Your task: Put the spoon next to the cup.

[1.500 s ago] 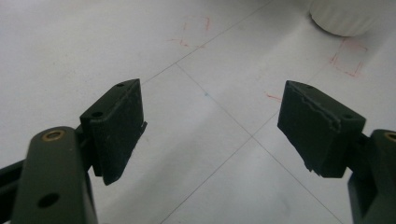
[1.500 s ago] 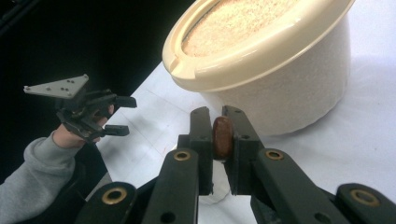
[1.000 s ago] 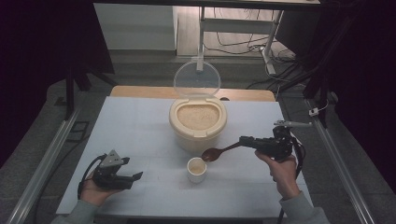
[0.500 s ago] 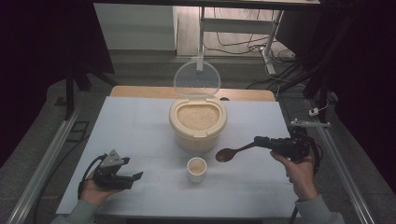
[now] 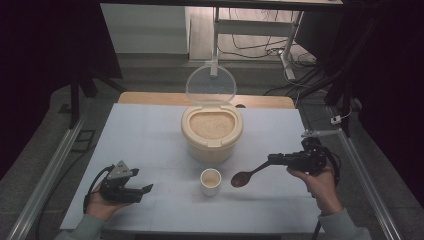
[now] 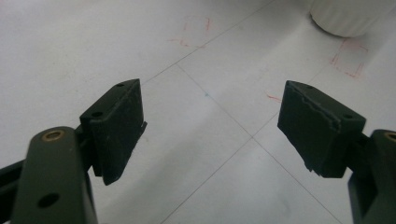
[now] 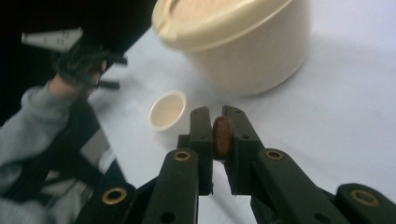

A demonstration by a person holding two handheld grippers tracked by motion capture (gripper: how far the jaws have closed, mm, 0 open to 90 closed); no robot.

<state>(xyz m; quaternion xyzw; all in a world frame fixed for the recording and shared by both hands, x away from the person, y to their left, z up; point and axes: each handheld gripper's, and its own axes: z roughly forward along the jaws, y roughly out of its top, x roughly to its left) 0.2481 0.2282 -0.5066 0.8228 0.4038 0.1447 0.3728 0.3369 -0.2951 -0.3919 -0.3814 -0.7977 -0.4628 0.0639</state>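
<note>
The right claw (image 5: 274, 159) is clamped on the handle of a brown spoon (image 5: 245, 176); in the right gripper view the handle end (image 7: 222, 137) sits pinched between the two black jaws of that claw (image 7: 218, 122). The spoon runs out from the claw toward the middle of the bench (image 5: 150, 135), its bowl tilted lower than the handle and hanging just above the surface. Just beside the spoon's bowl, on the side away from the claw, stands a small cup (image 5: 210, 181), pale inside; in the right gripper view the cup (image 7: 167, 111) lies a little ahead of the jaws. Beyond the cup, farther from the person, sits a cream tub (image 5: 212, 132) full of pale grain, its clear lid (image 5: 210, 85) standing upright at the back. The left claw (image 5: 146, 189) rests low near the bench's near edge, well apart from the cup and the spoon, its jaws spread wide with nothing between them; in the left gripper view the claw (image 6: 210, 112) looks along bare bench marked with thin lines and faint red marks, with the cup's base (image 6: 348, 16) at the far corner.
</note>
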